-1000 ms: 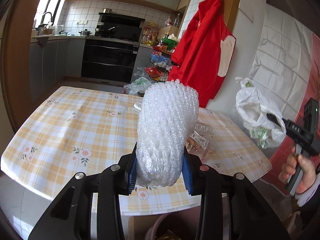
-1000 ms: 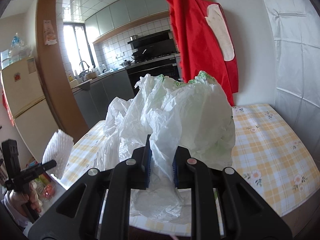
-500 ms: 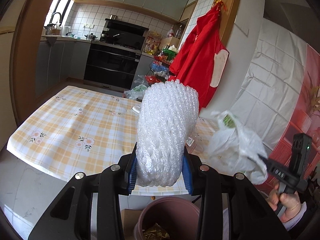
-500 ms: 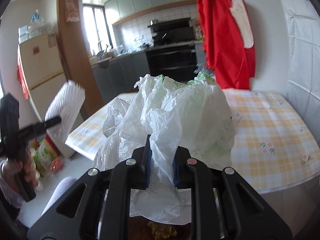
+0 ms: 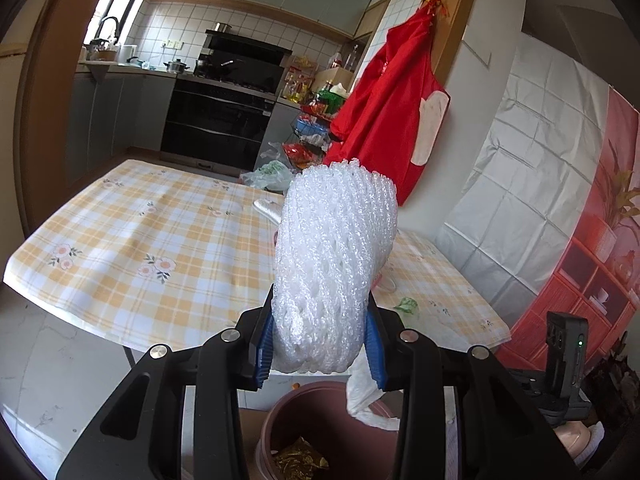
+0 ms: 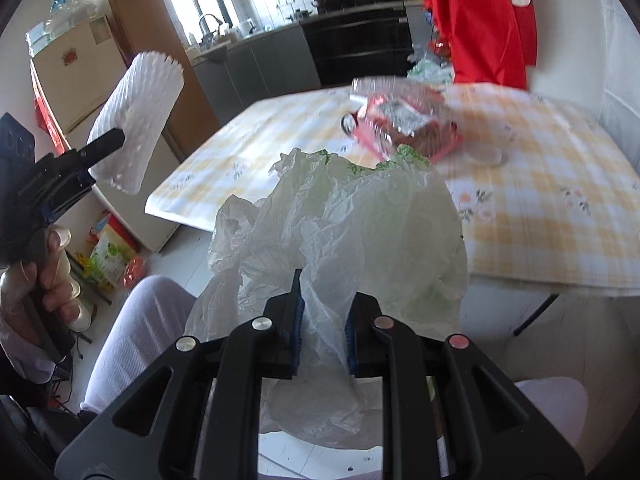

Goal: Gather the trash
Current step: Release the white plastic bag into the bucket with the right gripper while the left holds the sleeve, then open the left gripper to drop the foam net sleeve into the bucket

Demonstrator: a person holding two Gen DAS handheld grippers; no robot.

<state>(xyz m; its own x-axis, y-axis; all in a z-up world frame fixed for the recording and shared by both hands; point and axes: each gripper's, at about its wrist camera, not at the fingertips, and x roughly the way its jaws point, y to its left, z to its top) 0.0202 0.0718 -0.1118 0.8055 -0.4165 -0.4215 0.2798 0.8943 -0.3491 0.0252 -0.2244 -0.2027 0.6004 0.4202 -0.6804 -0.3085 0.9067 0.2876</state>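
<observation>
- Left claw: clamped on white foam net sleeve, above brown bin.
- Right claw: clamped on crumpled plastic bag.
- Worktop: checked cloth.

Foam net sleeve white, knobbly; plastic bag thin, crinkled, translucent.

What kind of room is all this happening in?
Most likely a home kitchen with a dining corner: a built-in oven under a range hood, a sink tap by the window, and a table with a checked cloth.
</observation>
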